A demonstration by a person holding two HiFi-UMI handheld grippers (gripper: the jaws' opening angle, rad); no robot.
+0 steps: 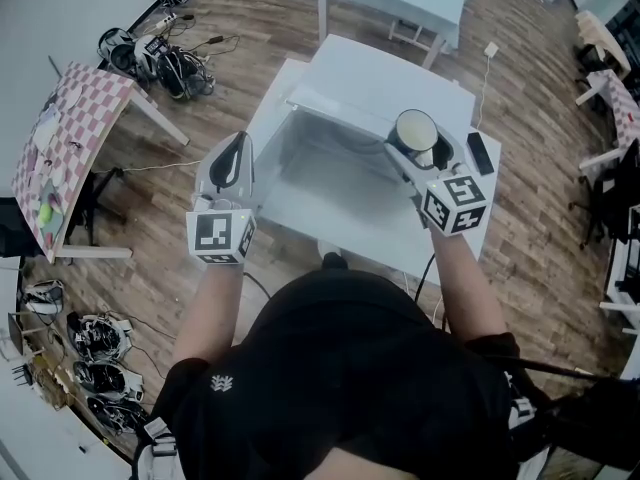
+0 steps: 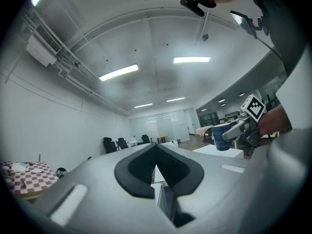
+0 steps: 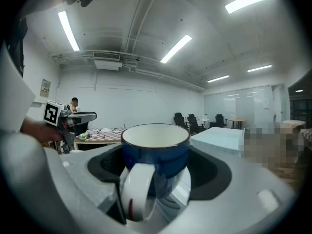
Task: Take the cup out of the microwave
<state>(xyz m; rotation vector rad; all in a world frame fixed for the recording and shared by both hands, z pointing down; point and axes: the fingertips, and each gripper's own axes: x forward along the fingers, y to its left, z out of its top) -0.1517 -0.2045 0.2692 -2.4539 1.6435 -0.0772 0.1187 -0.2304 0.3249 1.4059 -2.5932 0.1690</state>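
Gripping a blue cup (image 3: 155, 150) by its sides, the right gripper (image 1: 428, 160) has its jaws spread to the cup's width and closed against it. The cup stands upright with its white handle (image 3: 138, 191) turned toward the camera. Its base is hidden below the dark pads (image 3: 214, 172), and its white inside appears empty.

In the head view the cup sits at 1 o'clock, above the right front corner of the white microwave (image 1: 370, 83), outside the cavity. The cavity (image 1: 310, 163) reads only as a pale hollow; its depth and contents cannot be made out. The right gripper's marker cube (image 1: 455, 203) covers the hand behind it.

The left gripper (image 1: 236, 153) hangs at 10 o'clock, at the microwave's left edge. Its jaws are closed together with nothing between them; the black pads (image 2: 141, 167) meet at the tip.

A small black object (image 1: 480, 153) lies just right of the cup; what it is cannot be told. A checked table (image 1: 70, 138) at 9 o'clock is cut off by the frame. Tangled cables (image 1: 175, 63) lie on the wooden floor (image 1: 200, 268) at 11 o'clock.
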